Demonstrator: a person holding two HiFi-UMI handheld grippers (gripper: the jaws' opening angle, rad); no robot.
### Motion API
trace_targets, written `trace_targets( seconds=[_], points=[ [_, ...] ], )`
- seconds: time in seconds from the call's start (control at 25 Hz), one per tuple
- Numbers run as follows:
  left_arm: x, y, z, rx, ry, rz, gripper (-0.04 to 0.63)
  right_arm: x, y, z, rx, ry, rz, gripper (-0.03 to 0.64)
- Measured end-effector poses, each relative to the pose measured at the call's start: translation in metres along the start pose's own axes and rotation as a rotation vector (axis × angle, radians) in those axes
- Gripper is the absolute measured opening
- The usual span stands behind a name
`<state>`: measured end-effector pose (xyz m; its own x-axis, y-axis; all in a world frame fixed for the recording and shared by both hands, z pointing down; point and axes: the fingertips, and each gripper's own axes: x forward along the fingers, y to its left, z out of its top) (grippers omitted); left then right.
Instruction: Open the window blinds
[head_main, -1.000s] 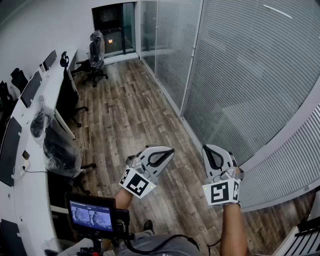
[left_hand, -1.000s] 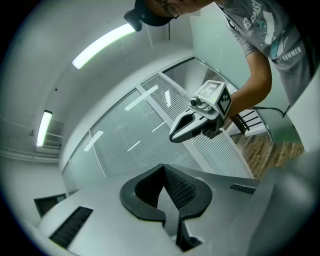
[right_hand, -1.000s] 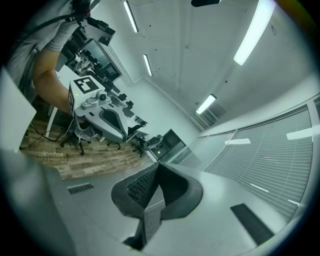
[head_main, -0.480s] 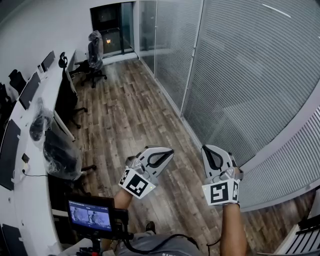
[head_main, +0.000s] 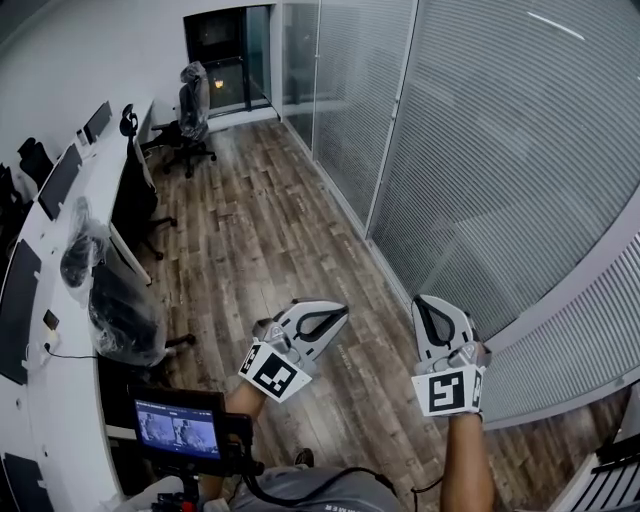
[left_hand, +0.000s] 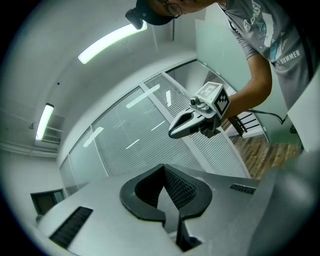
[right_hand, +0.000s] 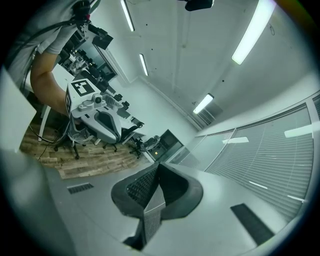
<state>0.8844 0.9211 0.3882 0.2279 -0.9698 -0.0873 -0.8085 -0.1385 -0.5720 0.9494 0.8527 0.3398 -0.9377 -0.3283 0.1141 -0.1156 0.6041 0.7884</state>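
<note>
The closed white window blinds (head_main: 500, 150) hang behind glass panels along the right wall, also seen in the left gripper view (left_hand: 132, 142) and the right gripper view (right_hand: 270, 165). My left gripper (head_main: 338, 312) is held out level over the wood floor, shut and empty, its pads together (left_hand: 165, 170). My right gripper (head_main: 424, 302) is beside it, nearer the blinds but apart from them, shut with nothing in it (right_hand: 159, 166). Each gripper shows in the other's view: the right gripper (left_hand: 172, 134) and the left gripper (right_hand: 114, 141).
A long white desk (head_main: 60, 330) with dark monitors runs along the left wall. Plastic-wrapped chairs (head_main: 120, 300) stand beside it and an office chair (head_main: 190, 110) stands farther back. A small screen (head_main: 183, 425) sits on the rig at my chest. A dark doorway (head_main: 225, 50) ends the room.
Both grippers have drifted slightly lower in the head view, the right one a little toward the blinds. Both stay shut and empty.
</note>
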Motion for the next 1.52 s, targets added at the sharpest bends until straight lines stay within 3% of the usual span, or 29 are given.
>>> trace_targets(
  seconds=[0.28, 0.48, 0.64, 0.84, 1.24, 1.36, 1.52],
  points=[
    [0.012, 0.020, -0.021, -0.026, 0.014, 0.008, 0.003, 0.025, -0.009, 0.002, -0.013, -0.019, 0.015, 0.002],
    [0.049, 0.036, -0.052, -0.031, 0.048, 0.014, 0.003, 0.059, -0.029, -0.028, -0.011, -0.034, 0.029, 0.003],
    [0.104, 0.069, -0.076, -0.018, 0.078, 0.016, 0.003, 0.109, -0.069, -0.059, -0.016, -0.074, 0.034, 0.003],
    [0.205, 0.114, -0.093, -0.003, 0.117, 0.041, 0.003, 0.163, -0.152, -0.123, 0.000, -0.112, 0.054, 0.002],
    [0.197, 0.153, -0.111, -0.065, 0.054, 0.144, 0.003, 0.198, -0.161, -0.126, -0.023, -0.166, 0.041, 0.003],
    [0.222, 0.183, -0.126, 0.001, 0.111, 0.137, 0.003, 0.239, -0.181, -0.131, -0.010, -0.194, 0.052, 0.002],
    [0.248, 0.229, -0.161, -0.007, 0.125, 0.125, 0.003, 0.312, -0.188, -0.138, -0.007, -0.197, 0.089, 0.002]
  ],
)
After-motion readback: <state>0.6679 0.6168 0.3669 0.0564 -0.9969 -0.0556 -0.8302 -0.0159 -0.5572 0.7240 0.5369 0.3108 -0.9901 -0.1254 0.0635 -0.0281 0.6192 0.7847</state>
